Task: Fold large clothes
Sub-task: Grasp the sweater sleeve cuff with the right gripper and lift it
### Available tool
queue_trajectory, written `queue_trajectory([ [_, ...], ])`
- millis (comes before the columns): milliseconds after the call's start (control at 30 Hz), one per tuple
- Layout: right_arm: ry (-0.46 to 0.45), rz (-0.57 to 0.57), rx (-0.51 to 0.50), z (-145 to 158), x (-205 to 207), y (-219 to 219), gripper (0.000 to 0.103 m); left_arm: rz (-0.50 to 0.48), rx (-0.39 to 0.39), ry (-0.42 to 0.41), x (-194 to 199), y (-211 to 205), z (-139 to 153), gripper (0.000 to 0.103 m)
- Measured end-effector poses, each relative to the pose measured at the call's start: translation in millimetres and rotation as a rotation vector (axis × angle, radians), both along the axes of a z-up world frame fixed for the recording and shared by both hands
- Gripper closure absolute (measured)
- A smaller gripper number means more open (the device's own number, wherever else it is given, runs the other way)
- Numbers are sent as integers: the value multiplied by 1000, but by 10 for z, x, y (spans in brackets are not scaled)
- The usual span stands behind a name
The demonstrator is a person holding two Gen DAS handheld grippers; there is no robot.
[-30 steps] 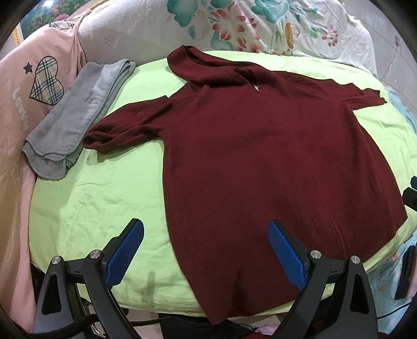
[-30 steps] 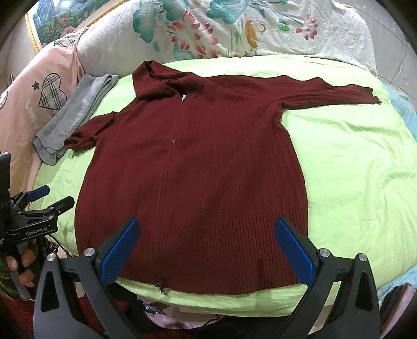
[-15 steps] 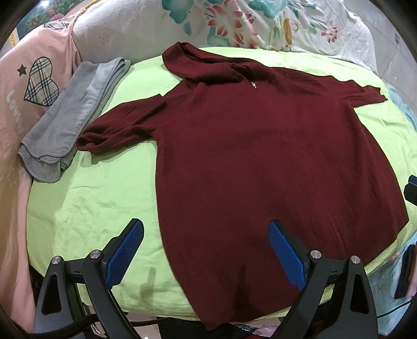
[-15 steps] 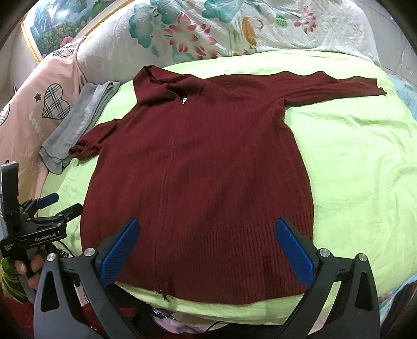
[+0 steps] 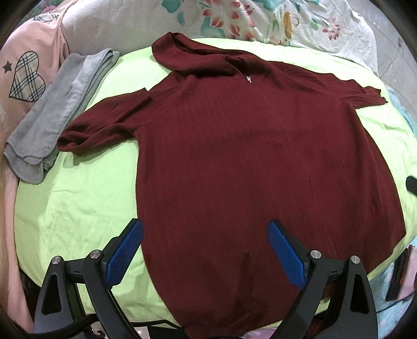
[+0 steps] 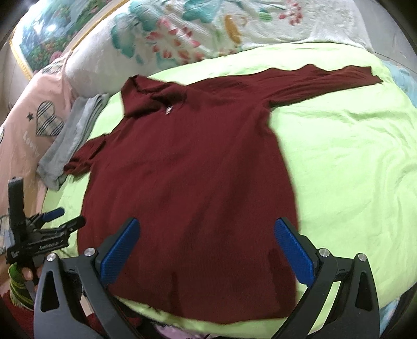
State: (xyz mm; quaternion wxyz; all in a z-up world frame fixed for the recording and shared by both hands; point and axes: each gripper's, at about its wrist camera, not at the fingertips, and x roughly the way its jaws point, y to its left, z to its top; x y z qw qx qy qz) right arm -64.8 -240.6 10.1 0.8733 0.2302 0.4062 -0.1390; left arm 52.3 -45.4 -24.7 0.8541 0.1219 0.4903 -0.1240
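Note:
A large dark red knit zip sweater [image 5: 247,161] lies flat, front up, on a lime green sheet [image 5: 73,198]; it also shows in the right wrist view [image 6: 187,182]. Its left sleeve [image 5: 99,122] is bunched short; its right sleeve [image 6: 325,80] stretches out straight. My left gripper [image 5: 206,258] is open and empty, above the hem's left part. My right gripper [image 6: 206,250] is open and empty, above the hem's middle. The left gripper also shows at the left edge of the right wrist view [image 6: 39,234].
A folded grey garment [image 5: 60,112] lies left of the sweater's left sleeve. A pink cloth with a plaid heart [image 5: 26,75] lies further left. A floral white quilt [image 5: 234,23] bounds the far side. The sheet's near edge drops off under the grippers.
Both grippers have moved forward and closer over the sweater's hem. The right wrist view has swung toward the right. The sweater has not moved.

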Motion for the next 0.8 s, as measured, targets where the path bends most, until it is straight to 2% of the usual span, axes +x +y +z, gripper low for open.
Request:
queue_trajectory([
  [167, -59, -138, 32, 28, -46, -704, 17, 3, -5, -1, 152, -64, 19, 7],
  [200, -78, -177, 45, 39, -66, -917, 20, 4, -6, -2, 185, -85, 23, 7],
  [267, -133, -256, 66, 100, -122, -1362, 34, 5, -5, -4, 255, -137, 25, 7],
  [367, -182, -368, 65, 181, -181, -1995, 43, 1, -11, 0, 327, -231, 19, 7],
  [400, -156, -391, 71, 134, -129, -2113, 44, -1, -12, 2, 333, -258, 13, 7],
  [500, -165, -471, 85, 87, -37, -2733, 44, -16, -8, 19, 377, -392, -44, 7],
  [633, -163, -583, 124, -102, 84, -3483, 52, -33, 15, 42, 444, -519, -158, 7],
  [733, -209, -668, 162, -222, 63, -4026, 54, -35, 30, 66, 529, -595, -260, 7],
  [800, -206, -723, 156, -315, 95, -4330, 54, -29, 37, 81, 585, -626, -319, 7],
])
